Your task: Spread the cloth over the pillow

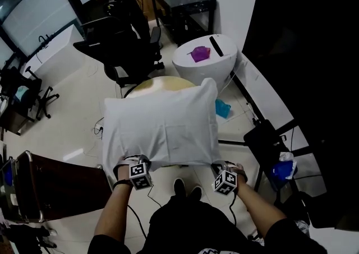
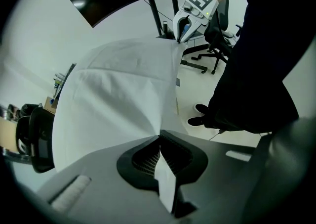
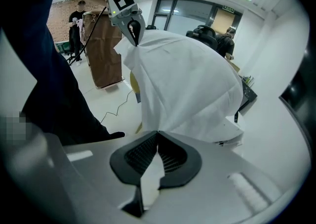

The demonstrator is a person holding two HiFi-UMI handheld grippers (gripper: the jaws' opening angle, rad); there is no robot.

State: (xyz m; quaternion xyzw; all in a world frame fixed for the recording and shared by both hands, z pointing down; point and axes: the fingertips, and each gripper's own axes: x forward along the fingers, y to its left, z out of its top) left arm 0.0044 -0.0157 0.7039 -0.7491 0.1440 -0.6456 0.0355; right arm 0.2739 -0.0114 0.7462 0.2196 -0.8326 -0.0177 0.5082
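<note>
**First:** Where did the cloth lie?

**Second:** The cloth (image 1: 162,127), plain white, lay draped over a rounded bulk on the round bench (image 1: 162,83). Only a sliver of the bench's tan top showed at the far side. The cloth covered the bulk from far edge to near edge, so the pillow beneath could not be seen.

**First:** And the two grippers?

**Second:** The person held one at each near corner. The left gripper (image 2: 159,136) had its fingers closed tight on the near left corner, with a strip of white fabric pinched between their ribbed faces. The right gripper (image 3: 157,134) stood the same way at the near right corner, its fingers clamped together on a flap of the cloth.

**First:** How did the hem run between them?

**Second:** It ran fairly straight from one gripper to the other, just off the bench's near side and above the person's shoes (image 1: 185,189).

**First:** What else stood about?

**Second:** A black office chair (image 1: 134,51) stood beyond the bench. To the far right was a white round stand (image 1: 190,68) with a purple thing (image 1: 199,54) on top. Both were well apart from the cloth.
</note>
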